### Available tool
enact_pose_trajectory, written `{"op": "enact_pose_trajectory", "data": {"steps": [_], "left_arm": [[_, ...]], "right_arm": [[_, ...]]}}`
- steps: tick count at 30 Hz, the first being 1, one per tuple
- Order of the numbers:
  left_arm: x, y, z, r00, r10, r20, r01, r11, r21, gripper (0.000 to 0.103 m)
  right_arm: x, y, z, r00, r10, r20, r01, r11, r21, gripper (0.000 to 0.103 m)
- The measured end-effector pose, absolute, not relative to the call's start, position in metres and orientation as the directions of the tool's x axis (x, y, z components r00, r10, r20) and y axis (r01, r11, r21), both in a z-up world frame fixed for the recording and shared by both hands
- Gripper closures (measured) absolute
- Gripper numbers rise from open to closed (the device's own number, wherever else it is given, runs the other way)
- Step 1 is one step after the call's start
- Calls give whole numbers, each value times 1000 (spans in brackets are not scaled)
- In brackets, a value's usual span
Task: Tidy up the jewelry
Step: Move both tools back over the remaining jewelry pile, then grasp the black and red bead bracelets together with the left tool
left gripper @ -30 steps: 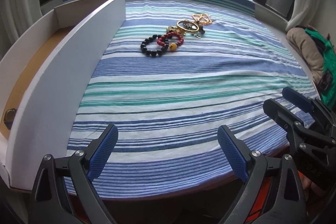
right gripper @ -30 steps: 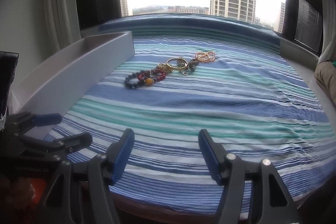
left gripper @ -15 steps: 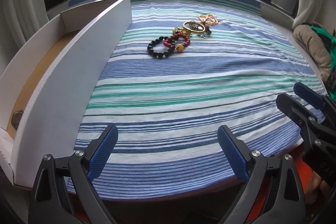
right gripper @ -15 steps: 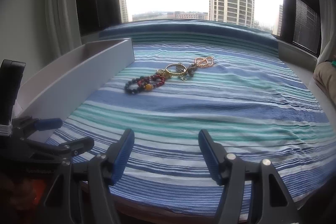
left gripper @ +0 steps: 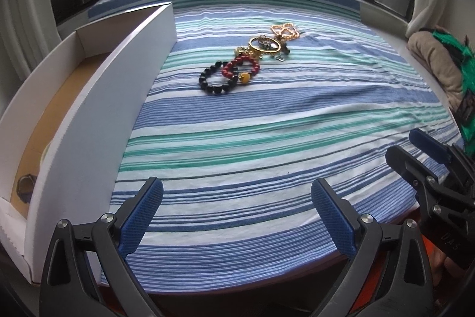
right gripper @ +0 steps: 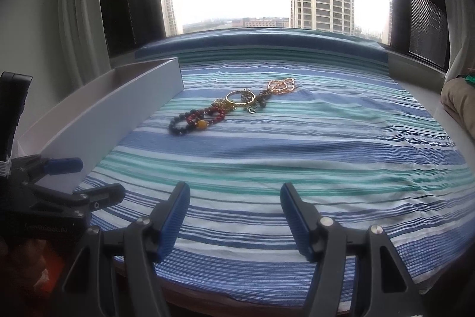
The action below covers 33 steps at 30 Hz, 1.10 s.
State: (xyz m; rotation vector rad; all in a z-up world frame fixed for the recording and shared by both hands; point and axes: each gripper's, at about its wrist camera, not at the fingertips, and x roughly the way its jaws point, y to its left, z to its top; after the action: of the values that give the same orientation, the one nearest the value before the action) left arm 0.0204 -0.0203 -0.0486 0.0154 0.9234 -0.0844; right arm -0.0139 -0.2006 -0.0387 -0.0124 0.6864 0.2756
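A cluster of jewelry lies on the striped cloth: a black bead bracelet, a red bead bracelet with a yellow bead, a gold ring piece and a rose-gold chain. It also shows in the right wrist view, with the black bracelet and the gold ring piece. A white open box stands left, with a small dark item inside. My left gripper is open and empty at the near edge. My right gripper is open and empty, beside it.
The box wall runs along the left of the cloth. A beige and green bundle lies at the right edge. A window with tower blocks is behind the far edge. The table's near edge is just under both grippers.
Both grippers have tilted and moved slightly forward, so the jewelry sits lower and a little nearer in both views. Both stay open and empty. The jewelry has not moved.
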Motion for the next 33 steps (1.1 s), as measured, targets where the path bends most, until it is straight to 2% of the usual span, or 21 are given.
{"op": "enact_pose_trajectory", "data": {"steps": [12,19,20,21,28,29,31,32,33], "left_arm": [[64,-14,-40,571,-64,-819,50,998,-44,2],[129,-12,-36,583,-68,-810,32,998,-61,4],[142,-12,-40,576,-63,-815,23,998,-61,7],[154,-12,-45,568,-64,-820,23,998,-62,16],[234,-13,-98,465,-67,-883,-5,997,-78,47],[240,-11,-103,459,-74,-885,-20,995,-94,56],[249,-6,-110,440,-125,-889,-35,987,-156,62],[251,-6,-111,449,-133,-884,-42,985,-169,69],[252,-6,-111,449,-150,-881,-30,983,-183,90]], "right_arm": [[-6,-213,-48,731,250,-635,-233,966,112,38],[-3,-218,-55,719,257,-646,-227,965,130,38],[-3,-220,-56,718,257,-647,-227,965,132,39],[-3,-221,-57,717,257,-648,-225,965,134,38],[0,-231,-64,705,253,-663,-202,967,153,38],[0,-232,-63,706,250,-662,-200,968,152,39],[0,-234,-63,709,246,-661,-198,969,148,38],[-1,-235,-63,710,243,-661,-196,970,145,38],[-2,-235,-64,709,239,-663,-193,971,143,38]]}}
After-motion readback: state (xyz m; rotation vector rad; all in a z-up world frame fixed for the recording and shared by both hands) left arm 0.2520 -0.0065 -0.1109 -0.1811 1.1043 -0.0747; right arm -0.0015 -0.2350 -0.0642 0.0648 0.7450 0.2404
